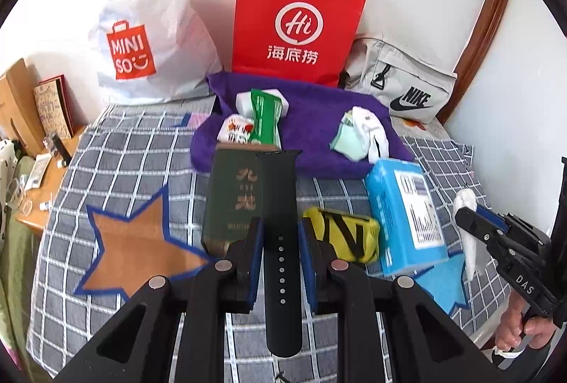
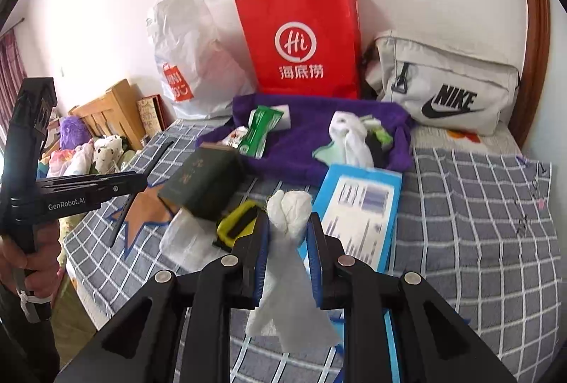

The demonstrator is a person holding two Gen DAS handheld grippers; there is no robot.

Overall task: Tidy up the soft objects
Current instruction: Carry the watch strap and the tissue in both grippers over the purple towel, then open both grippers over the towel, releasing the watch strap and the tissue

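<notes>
Already both tools are loaded. The left gripper (image 1: pixel 281 237) is clenched on a black strap (image 1: pixel 280 241), whose long axis runs straight up the left wrist frame between the blue pads, one end poking past the tips and the other hanging toward the bottom edge. The right gripper (image 2: pixel 287 237) pinches a white tissue (image 2: pixel 288 216), its bunched head above the tips and its tails drooping below.

From either tool the purple towel (image 1: pixel 319 135) lies ahead, toward the upper middle of the frame, across a green box (image 1: pixel 234 198), a yellow roll (image 1: pixel 340 234) and a blue box (image 1: pixel 404 216). I judge the right gripper to be a little nearer its socks (image 2: pixel 349 138).

Everything rests on a grey checked bedspread (image 2: pixel 478 216); a red bag (image 2: pixel 301 39) and a Nike bag (image 2: pixel 446 89) stand against the white wall behind.
</notes>
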